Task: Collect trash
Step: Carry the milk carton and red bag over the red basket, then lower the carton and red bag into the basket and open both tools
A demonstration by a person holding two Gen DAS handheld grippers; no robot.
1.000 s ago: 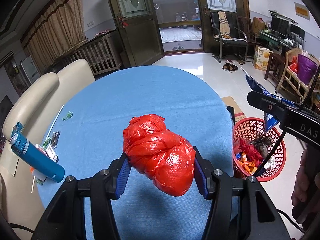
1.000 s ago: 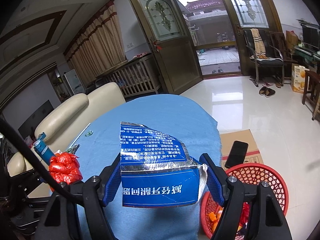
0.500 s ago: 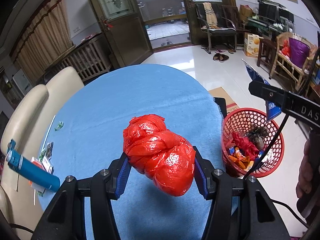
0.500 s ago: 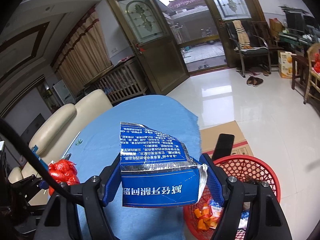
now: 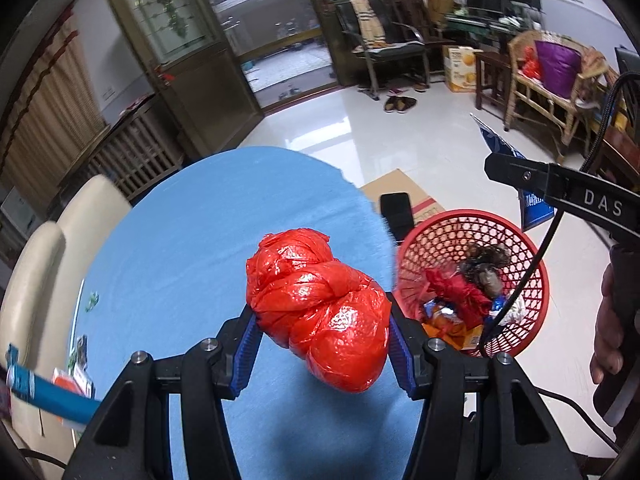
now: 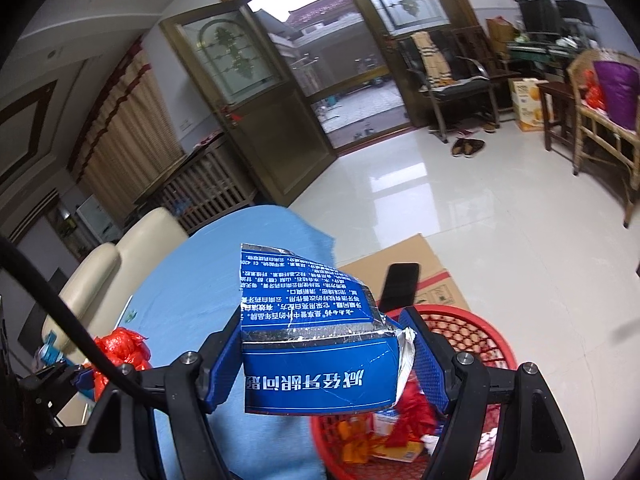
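My left gripper (image 5: 322,344) is shut on a knotted red plastic bag (image 5: 320,304), held above the right part of the blue-clothed table (image 5: 192,248). The red mesh basket (image 5: 516,236) stands on the floor just right of the table, with several pieces of trash inside. My right gripper (image 6: 326,356) is shut on a torn blue carton with white print (image 6: 316,344), held over the near-left rim of the basket (image 6: 480,336). The right gripper and the carton's edge (image 5: 532,204) also show in the left wrist view above the basket.
A blue tube (image 5: 52,392) and small wrappers (image 5: 80,356) lie at the table's left edge beside cream chairs (image 5: 44,248). A flattened cardboard box with a black phone (image 6: 400,284) lies on the floor behind the basket. Wooden chairs (image 6: 600,128) stand at the far right.
Both grippers have moved right toward the basket with their loads. The basket now lies closer to the red bag and partly under the carton.
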